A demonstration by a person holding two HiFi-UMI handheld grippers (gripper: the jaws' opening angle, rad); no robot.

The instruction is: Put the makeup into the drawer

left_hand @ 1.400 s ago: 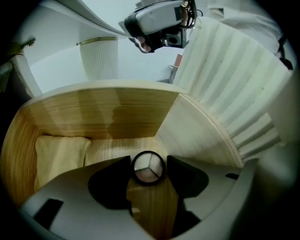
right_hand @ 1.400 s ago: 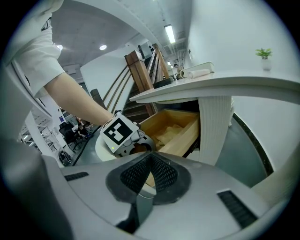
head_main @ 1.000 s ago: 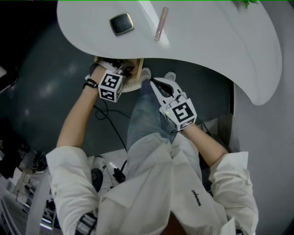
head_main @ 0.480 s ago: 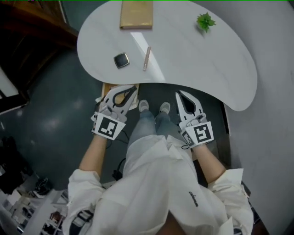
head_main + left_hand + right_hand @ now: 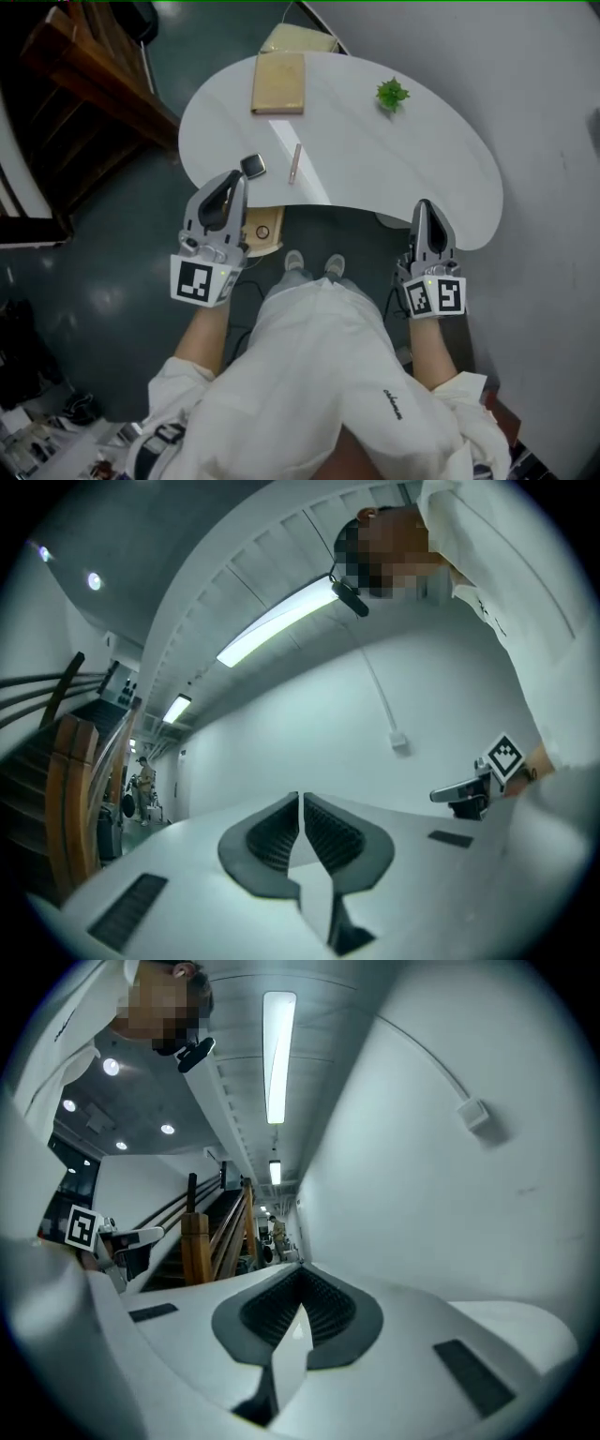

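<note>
The left hand-held gripper and the right hand-held gripper are closed and empty. The compact and pink tube lie on the worktop, above the drawer. I think it is best to spread one gripper wide first, then come down slowly over the compact.

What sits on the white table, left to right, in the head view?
Compact → pink makeup tube → small green plant. The tan box at the far edge spans the first two, so unranked.
</note>
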